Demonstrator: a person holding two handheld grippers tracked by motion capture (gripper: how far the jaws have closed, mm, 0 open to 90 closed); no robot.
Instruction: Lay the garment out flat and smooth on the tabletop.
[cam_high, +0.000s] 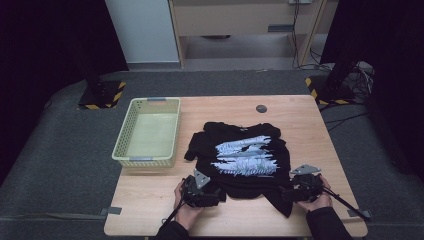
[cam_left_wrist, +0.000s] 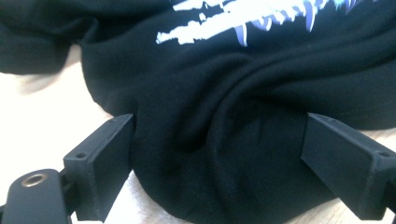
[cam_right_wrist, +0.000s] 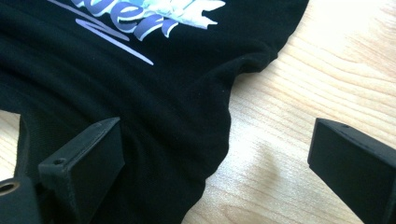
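High view first: a black T-shirt (cam_high: 240, 157) with a pale blue and white print lies rumpled on the wooden table (cam_high: 295, 120), print side up, its collar toward the far edge and its hem toward the person. A cream plastic basket (cam_high: 148, 131) sits at the table's left edge, just beside the shirt's left sleeve, and a small dark round disc (cam_high: 261, 108) lies near the far edge, apart from the shirt. The left gripper (cam_high: 210, 196) is held at the shirt's near left corner, and the right gripper (cam_high: 289, 192) at the near right corner, each with a hand wrapped around it and a grey three-cornered plate on top. Left gripper view shows the left gripper (cam_left_wrist: 219, 163) spread wide, its two black jaws standing on either side of a bunched fold of the shirt's hem (cam_left_wrist: 224, 154); the cloth lies between them but they are not pressed together on it. Right gripper view shows the right gripper (cam_right_wrist: 215, 158) equally wide open: one jaw sits over the black cloth (cam_right_wrist: 154, 112), the other over bare wood (cam_right_wrist: 289, 93), with the shirt's curving edge running between them. Neither one has hold of the fabric.
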